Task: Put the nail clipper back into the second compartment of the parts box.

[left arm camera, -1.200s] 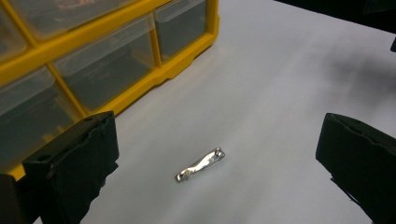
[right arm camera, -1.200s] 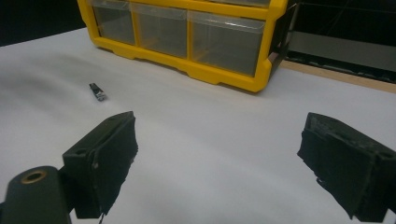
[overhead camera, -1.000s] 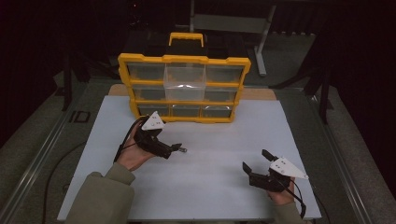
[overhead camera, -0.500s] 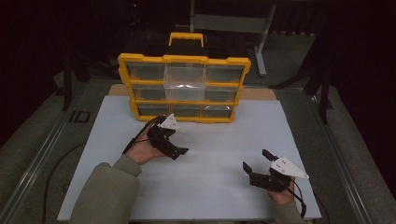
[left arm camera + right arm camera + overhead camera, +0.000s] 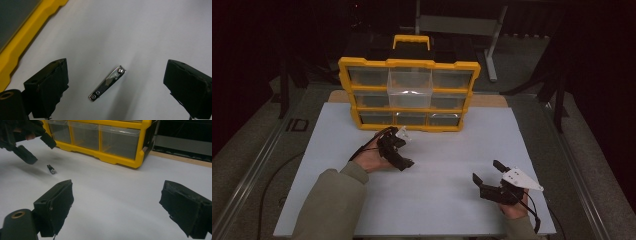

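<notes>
A: Anything obscured?
B: The nail clipper [image 5: 107, 83] lies on the white table [image 5: 447, 200], hidden under the left gripper [image 5: 404, 159] in the high view. Its jaws, just narrowing slightly, straddle it wide apart without contact.
A: Right gripper [image 5: 488, 177]?
B: Gaping, empty. Dark room; yellow drawer organizer [image 5: 409, 95] bears no legible writing.

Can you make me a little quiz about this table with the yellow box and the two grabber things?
1. What small metal thing lies between the jaws of the left gripper?
2. True or false: the left gripper already pinches the nail clipper.
3. How many rows of clear drawers does the yellow drawer box have: A two, B three, C five?

Key
1. A nail clipper, flat on the white table.
2. False. The jaws have just been closing a little, but they stand wide apart and touch nothing.
3. B, three.
</notes>
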The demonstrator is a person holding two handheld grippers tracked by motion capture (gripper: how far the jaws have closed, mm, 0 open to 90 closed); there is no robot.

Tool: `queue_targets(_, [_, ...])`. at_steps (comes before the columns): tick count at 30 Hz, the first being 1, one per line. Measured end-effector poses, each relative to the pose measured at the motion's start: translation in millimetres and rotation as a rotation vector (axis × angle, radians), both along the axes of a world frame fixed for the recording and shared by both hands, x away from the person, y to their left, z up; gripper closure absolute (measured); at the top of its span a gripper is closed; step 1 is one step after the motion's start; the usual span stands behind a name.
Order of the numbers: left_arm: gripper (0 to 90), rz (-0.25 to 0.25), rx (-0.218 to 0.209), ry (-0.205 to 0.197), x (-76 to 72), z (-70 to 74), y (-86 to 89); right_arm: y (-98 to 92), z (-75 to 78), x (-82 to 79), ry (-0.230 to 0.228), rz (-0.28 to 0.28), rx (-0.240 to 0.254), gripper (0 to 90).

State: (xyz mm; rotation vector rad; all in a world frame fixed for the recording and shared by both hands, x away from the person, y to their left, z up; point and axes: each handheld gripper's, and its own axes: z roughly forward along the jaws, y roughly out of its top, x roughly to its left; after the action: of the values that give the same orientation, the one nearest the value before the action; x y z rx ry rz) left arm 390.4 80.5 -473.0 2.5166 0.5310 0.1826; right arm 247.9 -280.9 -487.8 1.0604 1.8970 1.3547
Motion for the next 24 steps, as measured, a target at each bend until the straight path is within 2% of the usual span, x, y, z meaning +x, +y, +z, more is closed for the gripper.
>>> queue_targets(3, [9.5,0.0,0.017,0.0,2.1,-4.5,-0.9,0.4,-0.3,0.2,0.004,0.002,-0.005,10.8])
queue_targets(4, [9.6,0.004,0.027,0.018,5.6,-9.5,-0.8,0.8,-0.4,0.1,0.004,0.003,-0.006,10.8])
queue_targets(6, [10.8,0.014,0.03,0.027,7.1,-13.0,-0.8,1.2,-0.2,-0.1,0.003,0.004,-0.005,10.8])
queue_targets(11, [15.5,-0.01,0.054,0.037,7.5,-19.1,-3.6,1.1,-0.5,-0.1,0.008,0.005,-0.004,10.8])
queue_targets(12, [16.7,-0.023,0.079,0.028,7.3,-21.9,-5.3,1.5,-0.7,0.0,0.008,0.005,-0.003,10.8])
queue_targets(15, [21.7,-0.03,0.08,0.034,8.0,-24.0,-6.6,1.8,-0.6,-0.1,0.007,0.008,-0.004,10.8])
queue_targets(17, [28.0,-0.039,0.075,0.043,8.9,-25.8,-7.8,2.0,-0.7,-0.2,0.008,0.008,-0.004,10.8])
queue_targets(18, [33.5,-0.04,0.072,0.061,11.0,-28.0,-8.2,2.0,-0.7,-0.2,0.008,0.009,-0.003,10.8])
queue_targets(22, [46.4,-0.027,0.067,0.064,14.5,-29.2,-6.1,1.6,-0.7,0.0,0.008,0.008,0.001,10.8])
queue_targets(24, [51.8,-0.038,0.065,0.064,14.1,-28.9,-6.3,1.7,-0.8,0.1,0.007,0.008,0.002,10.8])
